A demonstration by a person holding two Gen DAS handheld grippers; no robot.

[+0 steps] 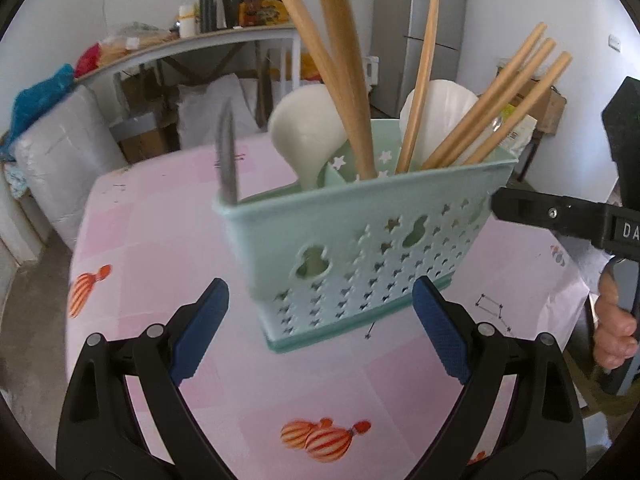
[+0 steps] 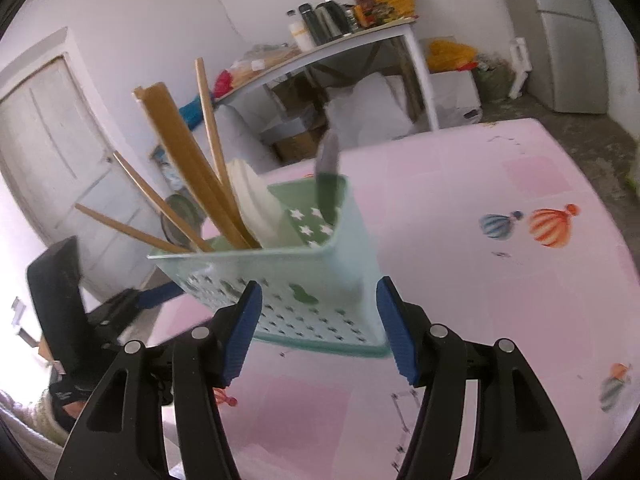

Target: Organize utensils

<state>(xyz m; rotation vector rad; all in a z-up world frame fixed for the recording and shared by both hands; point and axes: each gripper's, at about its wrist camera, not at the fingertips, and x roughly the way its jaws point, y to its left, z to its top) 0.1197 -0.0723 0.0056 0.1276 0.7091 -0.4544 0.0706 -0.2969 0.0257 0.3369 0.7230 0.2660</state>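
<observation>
A: Left gripper?
B: Jaws spread wide, low over the pink tablecloth, gripping nothing. The mint basket stood just ahead of the gap, tilted.
A: Right gripper?
B: Also released, its blue pads flanking the basket's near corner; contact unclear. Chopsticks, white spoons and a blurred metal utensil stood inside.

Cluttered side table, grey fridge

A perforated mint-green plastic caddy holds matt wooden chopsticks, glossy white spoons and a grey metal blade.
</observation>
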